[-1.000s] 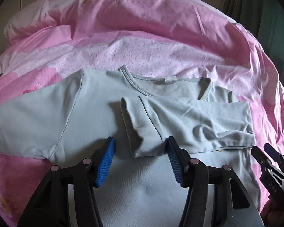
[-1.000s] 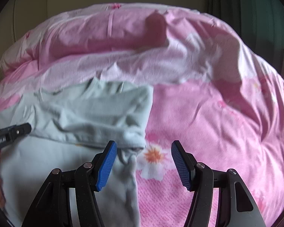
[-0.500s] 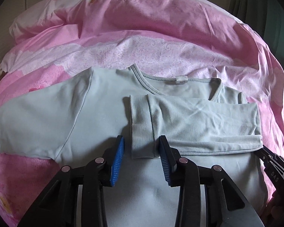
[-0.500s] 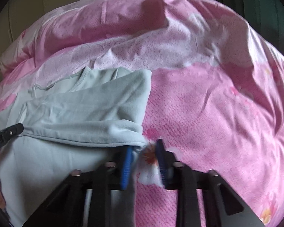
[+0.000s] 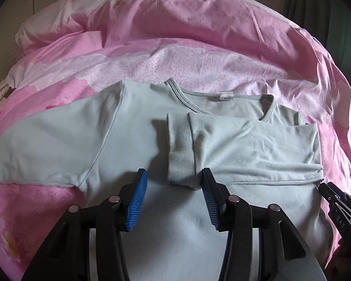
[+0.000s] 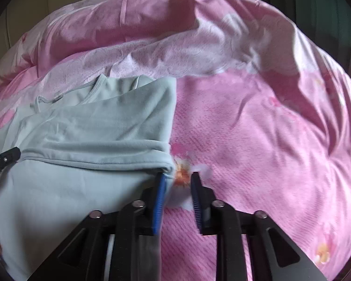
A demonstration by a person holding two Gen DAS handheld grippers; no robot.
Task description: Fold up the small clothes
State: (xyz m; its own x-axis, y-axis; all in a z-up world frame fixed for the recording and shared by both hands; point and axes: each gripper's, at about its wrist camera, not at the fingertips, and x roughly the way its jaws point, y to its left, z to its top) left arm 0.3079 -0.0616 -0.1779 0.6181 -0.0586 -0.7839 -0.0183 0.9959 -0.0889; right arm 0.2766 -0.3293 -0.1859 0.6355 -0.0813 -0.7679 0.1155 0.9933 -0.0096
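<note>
A pale blue long-sleeved shirt (image 5: 105, 145) lies flat on the bed, neck label (image 5: 225, 94) at the far side. One sleeve (image 5: 257, 149) is folded across the chest, and its cuff (image 5: 179, 149) ends between the tips of my left gripper (image 5: 174, 180). The left jaws are opening and its pads stand clear of the cuff. In the right wrist view the same shirt (image 6: 58, 187) fills the left side. My right gripper (image 6: 177, 180) sits at the folded sleeve's (image 6: 105, 128) outer corner, jaws opening, with only the shirt's edge and bedspread between them.
A rumpled pink flowered bedspread (image 5: 199, 35) covers the bed and bunches up behind the shirt. The other sleeve (image 5: 35, 145) lies spread out to the left. A dark green curtain (image 6: 316, 0) hangs at the far right. The right gripper's tip (image 5: 337, 206) shows at the shirt's right edge.
Both grippers narrowed, the left around the cuff and the right at the fold's corner, then widened again. The folded sleeve now lies straighter and flatter across the chest.
</note>
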